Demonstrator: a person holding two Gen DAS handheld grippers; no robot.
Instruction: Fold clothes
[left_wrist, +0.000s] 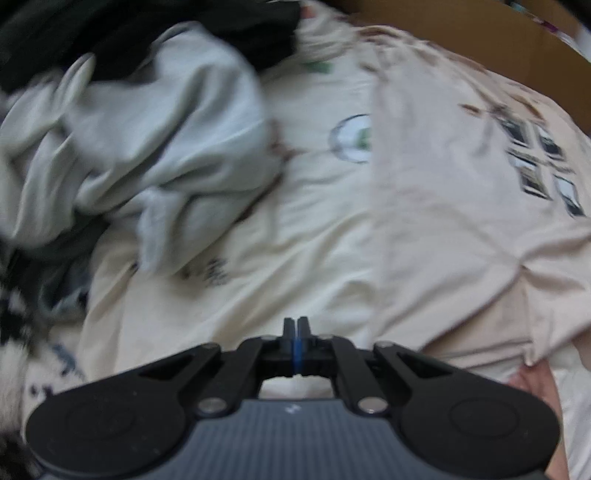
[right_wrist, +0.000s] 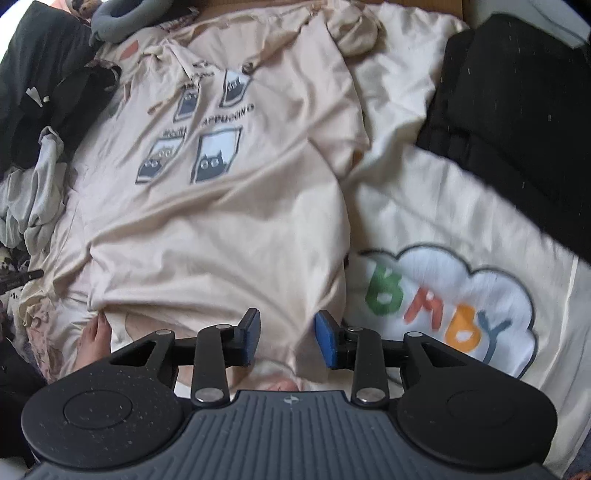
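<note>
The beige T-shirt (right_wrist: 236, 206) lies flat on the bed ahead of the right hand-held gripper (right_wrist: 286, 338), long axis running away from it, collar at the far end. Its jaws stand apart, empty, over the hem. The left hand-held gripper (left_wrist: 295, 326) is closed on nothing.

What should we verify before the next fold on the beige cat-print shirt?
1. Beige cat-print T-shirt spread print-up: ok.
2. Left tool free of cloth: ok, shut on nothing.
3. Right tool open over the hem: ok, pads clear of the cloth.
4. Shirt smooth: not ok, creases near the hem.
5. Crumpled pale grey garment clear of the shirt: cannot tell, blurred.
</note>
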